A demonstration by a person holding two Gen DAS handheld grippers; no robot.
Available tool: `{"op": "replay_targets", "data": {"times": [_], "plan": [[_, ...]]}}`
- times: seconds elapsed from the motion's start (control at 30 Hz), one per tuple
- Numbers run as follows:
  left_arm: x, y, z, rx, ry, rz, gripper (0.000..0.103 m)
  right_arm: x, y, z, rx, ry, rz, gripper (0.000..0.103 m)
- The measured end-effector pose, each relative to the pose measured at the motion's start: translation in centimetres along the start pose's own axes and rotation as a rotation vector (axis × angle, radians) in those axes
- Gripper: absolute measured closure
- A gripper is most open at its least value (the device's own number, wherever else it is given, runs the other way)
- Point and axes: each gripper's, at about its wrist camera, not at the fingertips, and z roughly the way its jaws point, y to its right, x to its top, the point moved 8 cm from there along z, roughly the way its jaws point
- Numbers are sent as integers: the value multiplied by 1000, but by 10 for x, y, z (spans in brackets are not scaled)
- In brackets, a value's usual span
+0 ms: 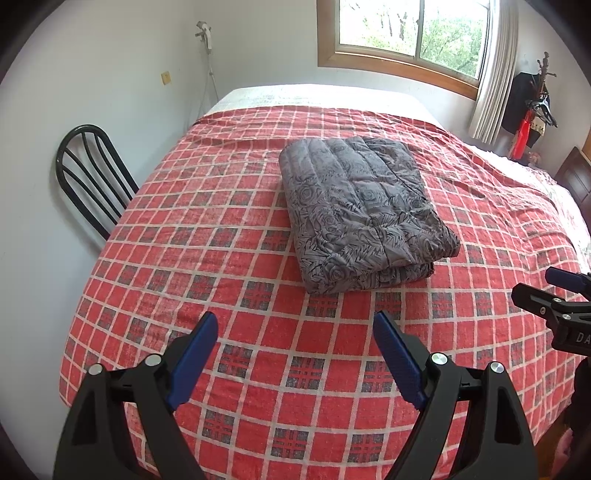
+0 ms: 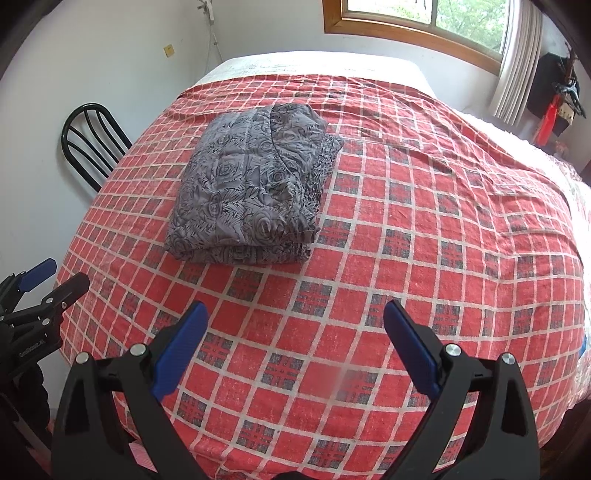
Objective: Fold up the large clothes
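A grey quilted garment with a dark rose print lies folded into a thick rectangle on the red plaid bedspread. It also shows in the right wrist view, left of centre. My left gripper is open and empty, held above the bedspread in front of the garment's near edge. My right gripper is open and empty, in front of and to the right of the garment. The right gripper also shows at the right edge of the left wrist view. The left gripper also shows at the left edge of the right wrist view.
A black metal chair stands against the wall left of the bed. A window with a white curtain is behind the bed. Dark items hang on the wall at the far right.
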Motion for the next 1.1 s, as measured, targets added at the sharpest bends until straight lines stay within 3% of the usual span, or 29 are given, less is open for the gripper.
{"op": "replay_targets", "data": {"times": [1.1], "plan": [[0, 2, 6, -16, -10, 4, 17, 1, 1, 5, 1, -5, -9, 8]]}}
